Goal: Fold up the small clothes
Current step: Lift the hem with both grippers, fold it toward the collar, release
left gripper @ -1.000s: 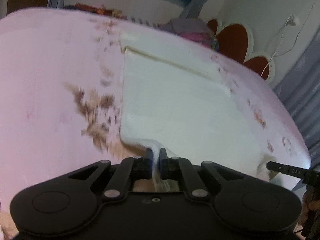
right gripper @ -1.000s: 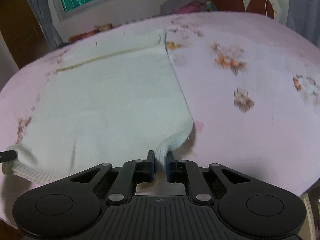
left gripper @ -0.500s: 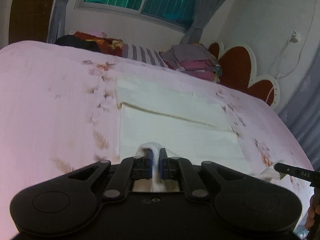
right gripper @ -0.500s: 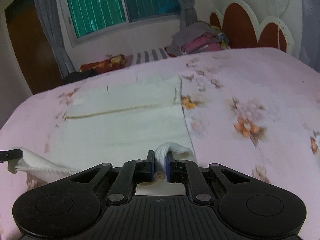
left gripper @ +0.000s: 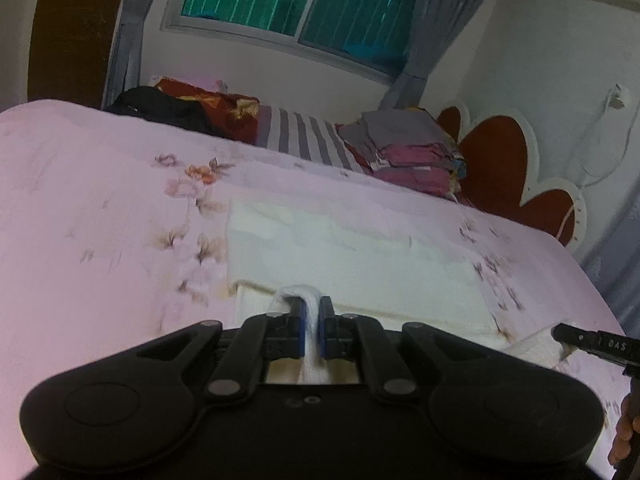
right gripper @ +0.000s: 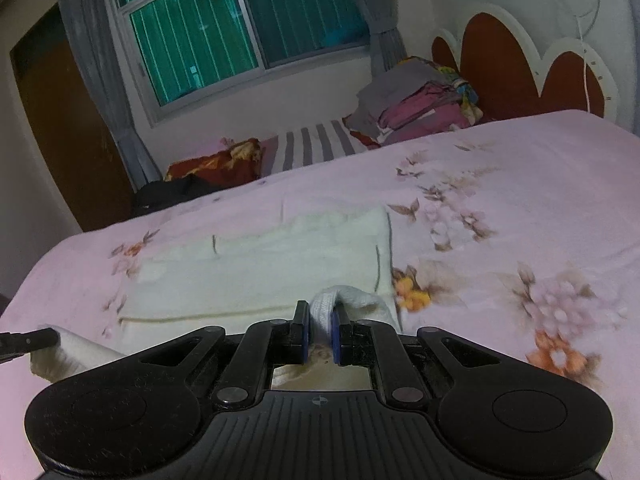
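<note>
Bed (left gripper: 80, 208) covered by pink floral sheet; red scalloped headboard (right gripper: 500, 76) seen at far right corner. Stack of folded clothes (right gripper: 424, 100) piled at far edge near headboard. Cream knit garment (left gripper: 340, 248) spread flat mid-bed, near hem lifted off sheet. Left gripper (left gripper: 312, 326): jaws nearly closed, ribbed hem corner pinched between. Right gripper (right gripper: 320, 330): jaws nearly closed, opposite hem corner pinched, fabric bunched over tips.
</note>
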The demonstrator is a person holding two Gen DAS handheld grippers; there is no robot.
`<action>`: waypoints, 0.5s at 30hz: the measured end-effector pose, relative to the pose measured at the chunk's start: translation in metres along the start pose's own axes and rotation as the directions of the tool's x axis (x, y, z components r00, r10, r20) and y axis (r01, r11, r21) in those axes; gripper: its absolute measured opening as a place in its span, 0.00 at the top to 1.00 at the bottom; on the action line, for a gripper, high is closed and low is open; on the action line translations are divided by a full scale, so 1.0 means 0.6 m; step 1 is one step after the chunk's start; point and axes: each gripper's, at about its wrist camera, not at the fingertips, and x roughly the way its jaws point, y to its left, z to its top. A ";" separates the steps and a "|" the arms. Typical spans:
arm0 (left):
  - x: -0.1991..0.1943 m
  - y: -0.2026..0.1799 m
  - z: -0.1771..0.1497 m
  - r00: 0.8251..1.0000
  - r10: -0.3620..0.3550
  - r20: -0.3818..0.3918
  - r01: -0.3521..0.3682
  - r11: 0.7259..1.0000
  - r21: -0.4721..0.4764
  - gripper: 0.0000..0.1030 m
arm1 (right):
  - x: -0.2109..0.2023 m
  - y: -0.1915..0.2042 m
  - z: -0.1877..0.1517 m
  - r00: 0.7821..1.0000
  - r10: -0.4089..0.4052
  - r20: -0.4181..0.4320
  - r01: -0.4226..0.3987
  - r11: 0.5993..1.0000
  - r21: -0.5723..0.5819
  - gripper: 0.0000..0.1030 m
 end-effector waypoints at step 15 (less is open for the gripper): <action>0.125 -0.001 0.087 0.996 0.072 0.044 -0.071 0.997 -0.025 0.95 | 0.148 -0.021 0.111 1.000 -0.004 0.013 0.004 0.999 0.034 0.90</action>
